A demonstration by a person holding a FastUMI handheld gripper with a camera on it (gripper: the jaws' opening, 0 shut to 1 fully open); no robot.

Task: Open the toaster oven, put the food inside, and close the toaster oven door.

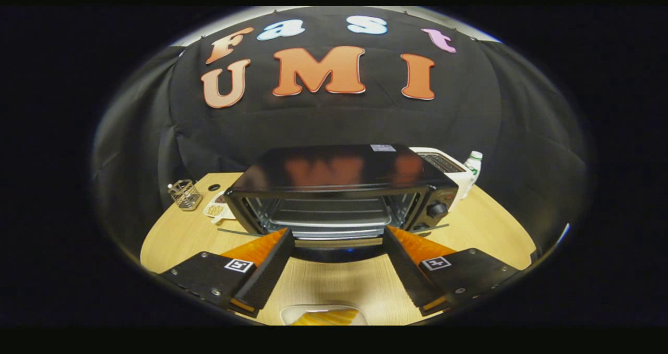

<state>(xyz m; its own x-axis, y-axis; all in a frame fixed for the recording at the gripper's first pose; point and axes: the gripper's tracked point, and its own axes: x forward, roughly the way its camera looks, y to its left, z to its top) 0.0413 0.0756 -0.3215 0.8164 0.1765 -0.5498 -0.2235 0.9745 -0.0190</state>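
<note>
On the wooden table (pixel 172 239) the toaster oven (pixel 342 192) stands with its door (pixel 338 252) down and racks bare, so opening looks done; loading and closing remain. Level and facing the cavity, the gripper (pixel 338 235) is spread wide, empty, the food (pixel 326 317) on its plate (pixel 289 312) beneath the fingers.

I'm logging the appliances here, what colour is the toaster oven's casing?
Glossy black, seen in the gripper view: toaster oven, just beyond the open claw.
</note>
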